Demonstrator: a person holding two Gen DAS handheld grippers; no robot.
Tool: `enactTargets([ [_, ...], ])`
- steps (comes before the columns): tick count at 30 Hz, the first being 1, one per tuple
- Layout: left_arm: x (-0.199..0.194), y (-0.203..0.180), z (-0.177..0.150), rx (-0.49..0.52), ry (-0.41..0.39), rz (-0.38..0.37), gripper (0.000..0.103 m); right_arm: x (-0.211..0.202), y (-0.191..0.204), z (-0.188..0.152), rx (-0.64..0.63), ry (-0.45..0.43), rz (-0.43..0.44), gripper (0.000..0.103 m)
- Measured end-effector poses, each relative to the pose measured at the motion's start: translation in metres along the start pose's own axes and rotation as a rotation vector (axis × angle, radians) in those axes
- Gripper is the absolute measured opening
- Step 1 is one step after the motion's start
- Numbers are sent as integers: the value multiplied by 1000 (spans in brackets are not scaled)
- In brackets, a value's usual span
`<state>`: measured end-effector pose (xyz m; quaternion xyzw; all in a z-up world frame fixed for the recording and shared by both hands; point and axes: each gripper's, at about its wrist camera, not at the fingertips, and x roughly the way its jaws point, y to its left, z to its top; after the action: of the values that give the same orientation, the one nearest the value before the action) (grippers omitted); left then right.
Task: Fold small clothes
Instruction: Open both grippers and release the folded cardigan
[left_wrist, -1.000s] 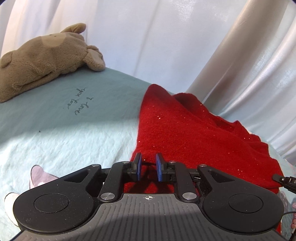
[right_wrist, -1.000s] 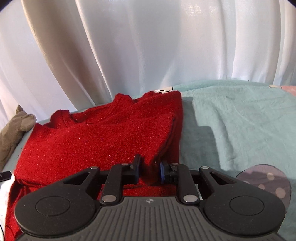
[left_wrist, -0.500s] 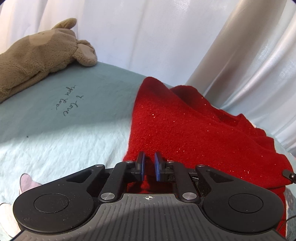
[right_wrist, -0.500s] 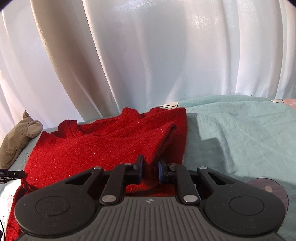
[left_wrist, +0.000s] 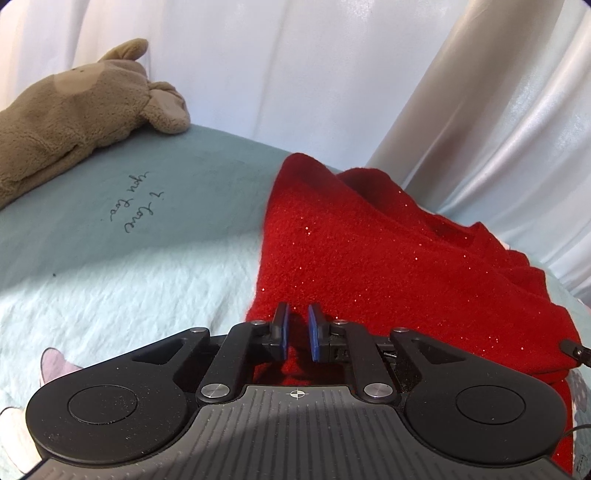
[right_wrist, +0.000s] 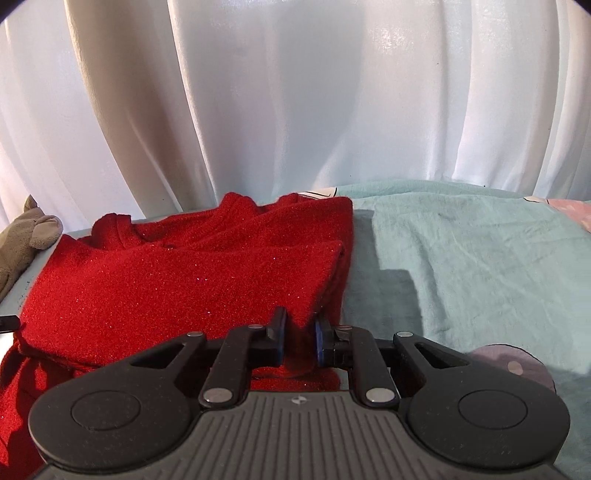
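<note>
A red glittery knit garment (left_wrist: 388, 258) lies partly folded on a pale teal bedsheet (left_wrist: 129, 288). My left gripper (left_wrist: 297, 315) is shut on the garment's near left edge, red fabric pinched between its blue pads. In the right wrist view the same red garment (right_wrist: 177, 280) spreads to the left, and my right gripper (right_wrist: 300, 321) is shut on its near right corner, which rises slightly off the bedsheet (right_wrist: 461, 266). The other gripper's tip shows at each view's edge.
A brown plush toy (left_wrist: 74, 110) lies at the far left on the sheet, also seen as the plush toy (right_wrist: 22, 240) in the right view. White curtains (right_wrist: 295, 92) hang close behind the bed. Handwriting (left_wrist: 136, 206) marks the sheet.
Both grippers' jaws narrowed onto the red fabric. The gripped edges lifted a little, and the garment's fold has pulled tauter between them.
</note>
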<state>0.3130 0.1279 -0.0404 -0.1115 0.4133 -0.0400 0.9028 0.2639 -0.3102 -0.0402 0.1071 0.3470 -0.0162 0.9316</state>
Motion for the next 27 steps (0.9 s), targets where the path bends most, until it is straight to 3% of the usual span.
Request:
enactTargets([
  [8,15,-6,-5,62,1,47,14,14,-6,-4,-8,23,-12,16],
  [10,13,-7,-5,67,-3,68,17,13,-7,-4,-1,27,-45,41],
  [11,8,-8,-6,64,-3,77,17,11,-10,-3,14,27,-60,45],
  [12,2,-9,-7,65,-4,86,26,5,-13,-2,36,29,-57,45],
  [14,-14,-9,-12,75,-2,128,51,-15,-17,-4,62,17,-57,45],
  [20,-73,9,-55,41,64,113,57,-101,-31,-40,73,22,-43,45],
  [27,-125,49,-115,-71,212,106,61,-189,-59,-126,196,132,45,46],
])
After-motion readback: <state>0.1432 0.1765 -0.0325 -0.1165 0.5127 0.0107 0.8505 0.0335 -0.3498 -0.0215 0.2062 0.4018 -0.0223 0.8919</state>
